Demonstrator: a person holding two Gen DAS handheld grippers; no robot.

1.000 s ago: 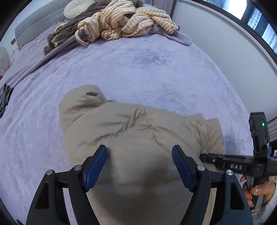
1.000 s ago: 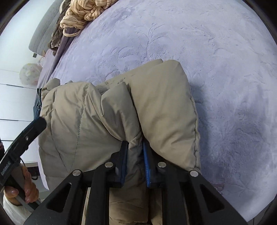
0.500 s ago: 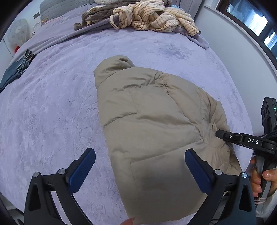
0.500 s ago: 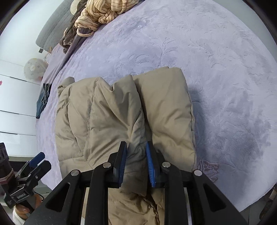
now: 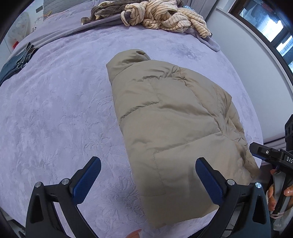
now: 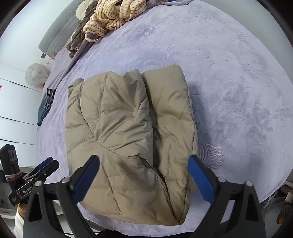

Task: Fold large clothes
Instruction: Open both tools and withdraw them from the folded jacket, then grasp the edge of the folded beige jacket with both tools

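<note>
A beige puffer jacket point(image 5: 164, 113) lies folded lengthwise on the lilac bedspread point(image 5: 55, 109), hood end far from me. My left gripper point(image 5: 148, 161) hovers open above the jacket's near left edge, touching nothing. In the right wrist view the jacket point(image 6: 128, 119) shows two padded folds side by side. My right gripper point(image 6: 143, 157) hangs above its near end with jaws opening wide. The jacket lies below the gap and the pads do not press it. Each gripper also shows in the other's view: the right point(image 5: 271, 155) and the left point(image 6: 36, 170).
A heap of striped cream clothing point(image 5: 164, 16) and brown fabric sits at the bed's far end. Dark jeans point(image 5: 16, 62) lie at the far left edge. A wall and window point(image 5: 265, 22) run along the right side. White panels point(image 6: 14, 109) stand beyond the bed's left side.
My right gripper let go of the jacket fold it pinched, spread wide and rose. My left gripper spread wider and drew back and left off the jacket.
</note>
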